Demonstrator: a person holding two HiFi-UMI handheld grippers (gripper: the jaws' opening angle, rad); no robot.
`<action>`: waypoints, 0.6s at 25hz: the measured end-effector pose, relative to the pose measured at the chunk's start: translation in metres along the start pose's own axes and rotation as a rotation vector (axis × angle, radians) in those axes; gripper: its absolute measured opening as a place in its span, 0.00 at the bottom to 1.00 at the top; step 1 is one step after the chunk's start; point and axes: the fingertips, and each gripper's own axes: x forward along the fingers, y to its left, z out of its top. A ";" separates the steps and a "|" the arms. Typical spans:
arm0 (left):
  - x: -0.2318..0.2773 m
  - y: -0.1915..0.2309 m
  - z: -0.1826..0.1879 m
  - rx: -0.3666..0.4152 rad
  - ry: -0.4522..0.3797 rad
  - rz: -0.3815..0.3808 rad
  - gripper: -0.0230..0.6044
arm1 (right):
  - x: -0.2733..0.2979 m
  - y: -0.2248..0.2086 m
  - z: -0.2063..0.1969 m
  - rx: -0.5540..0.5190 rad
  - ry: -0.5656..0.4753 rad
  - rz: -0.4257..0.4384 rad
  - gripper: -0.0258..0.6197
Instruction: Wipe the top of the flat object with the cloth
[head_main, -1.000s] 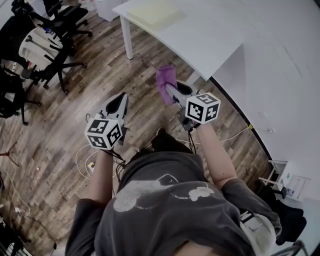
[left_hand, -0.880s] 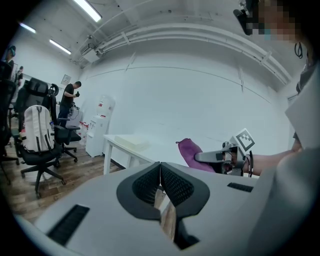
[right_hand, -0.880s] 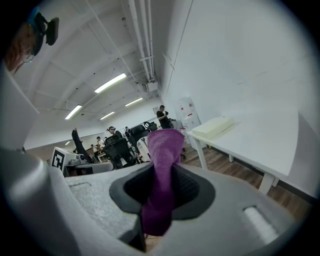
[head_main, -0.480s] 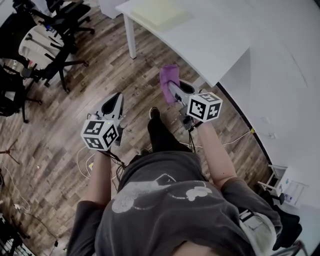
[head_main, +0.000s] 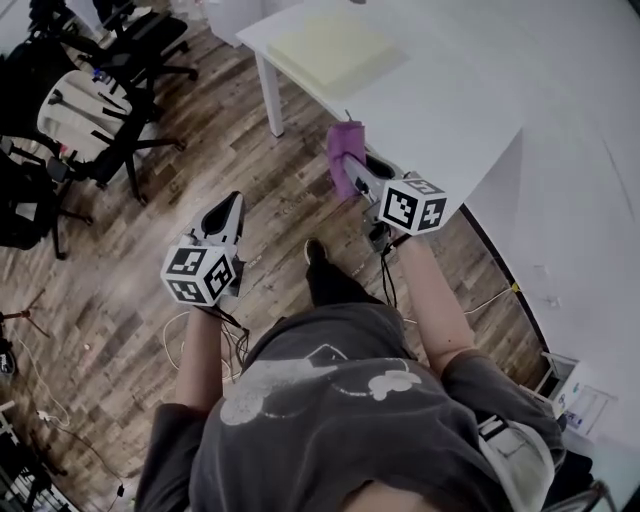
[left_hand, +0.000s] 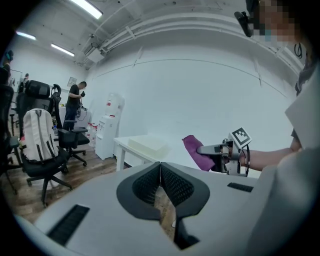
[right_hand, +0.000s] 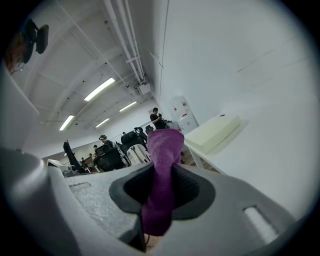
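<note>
I am holding the cloth (head_main: 344, 150) pinched in my right gripper (head_main: 351, 170), ready for wiping the flat object (head_main: 335, 50) lying at twelve o'clock on the table (head_main: 450, 95), while my left gripper (head_main: 227, 208) is waiting closed and empty.

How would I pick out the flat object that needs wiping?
Find the white table beyond the wooden floor. Near its corner above the leg lies a flat slab. It is pale yellow against the bare white tabletop, unlike the purple cloth in the right gripper.
</note>
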 end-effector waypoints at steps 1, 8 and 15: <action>0.009 0.006 0.004 -0.003 0.001 0.005 0.03 | 0.008 -0.008 0.005 0.003 0.003 -0.002 0.18; 0.069 0.035 0.019 -0.026 0.025 0.021 0.03 | 0.056 -0.056 0.019 0.023 0.058 -0.013 0.18; 0.111 0.045 0.035 -0.034 0.054 0.007 0.03 | 0.081 -0.089 0.042 0.048 0.063 -0.026 0.18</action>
